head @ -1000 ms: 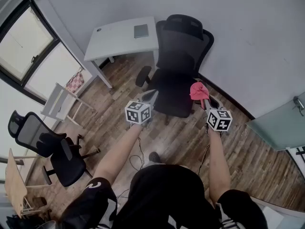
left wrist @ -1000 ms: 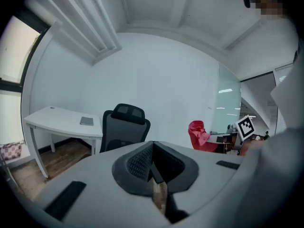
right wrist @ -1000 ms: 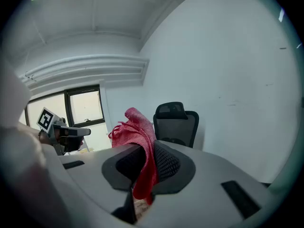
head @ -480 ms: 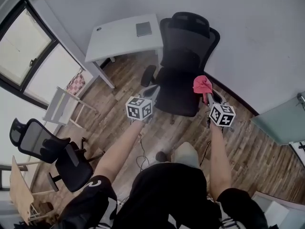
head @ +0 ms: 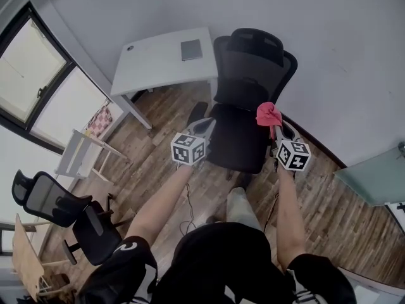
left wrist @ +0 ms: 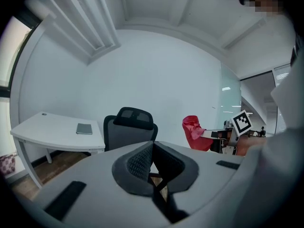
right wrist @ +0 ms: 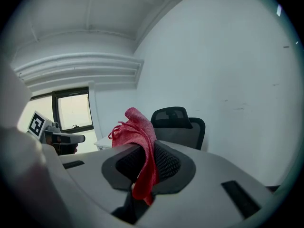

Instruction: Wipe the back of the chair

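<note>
Partly hidden: chair point(head: 243, 106) base, behind its seat.
Around: desk point(head: 158, 62) with a pad point(head: 191, 49) just left of the chair; wall point(head: 342, 56) close behind its back.
Left gripper point(head: 202, 126): arm outstretched, jaws pressed together, nothing between — by the seat's left edge.
Right gripper point(head: 273, 129): arm outstretched, clamping a red cloth point(head: 268, 114) — apart from the back.

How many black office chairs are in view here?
2. One chair stands by the wall beside the desk; the other chair is at lower left near the window. More may be hidden.
</note>
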`<state>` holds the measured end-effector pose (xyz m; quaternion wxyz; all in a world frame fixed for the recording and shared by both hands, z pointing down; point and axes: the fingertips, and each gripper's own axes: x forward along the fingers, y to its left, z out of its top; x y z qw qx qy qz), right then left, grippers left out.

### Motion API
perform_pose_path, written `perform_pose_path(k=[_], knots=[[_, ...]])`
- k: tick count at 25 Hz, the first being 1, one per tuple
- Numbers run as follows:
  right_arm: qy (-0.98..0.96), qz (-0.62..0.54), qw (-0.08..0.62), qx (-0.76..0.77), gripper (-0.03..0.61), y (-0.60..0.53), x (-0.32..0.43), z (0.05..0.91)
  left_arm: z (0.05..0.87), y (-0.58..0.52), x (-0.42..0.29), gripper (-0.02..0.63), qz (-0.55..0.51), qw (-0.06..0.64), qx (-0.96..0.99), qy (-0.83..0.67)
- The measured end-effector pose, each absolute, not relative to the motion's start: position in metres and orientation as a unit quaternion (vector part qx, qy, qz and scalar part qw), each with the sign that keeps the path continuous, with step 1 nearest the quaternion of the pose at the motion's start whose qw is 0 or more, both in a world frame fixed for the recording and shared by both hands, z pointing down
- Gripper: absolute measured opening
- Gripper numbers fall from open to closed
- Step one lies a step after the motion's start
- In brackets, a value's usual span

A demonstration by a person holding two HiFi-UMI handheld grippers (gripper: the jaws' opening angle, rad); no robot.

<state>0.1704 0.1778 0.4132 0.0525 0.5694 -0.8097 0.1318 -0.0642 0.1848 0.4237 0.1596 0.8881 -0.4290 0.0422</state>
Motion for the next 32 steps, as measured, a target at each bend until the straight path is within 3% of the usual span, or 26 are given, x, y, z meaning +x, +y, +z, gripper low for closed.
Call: perform_pose_path(k=[19,32], knots=[[-0.852,0.15,0.031,0.5,0.069,-0.116,0.171,0.393,0.404,-0.063,-0.027,0.025,0.044,0.154,0.863,-0.48],[-0.845,0.199,-0.003,0.497,0.069,-0.205,0.119,0.405,0.416,-0.136,-0.039,0.025,0.055,0.162,0.866,-0.469]])
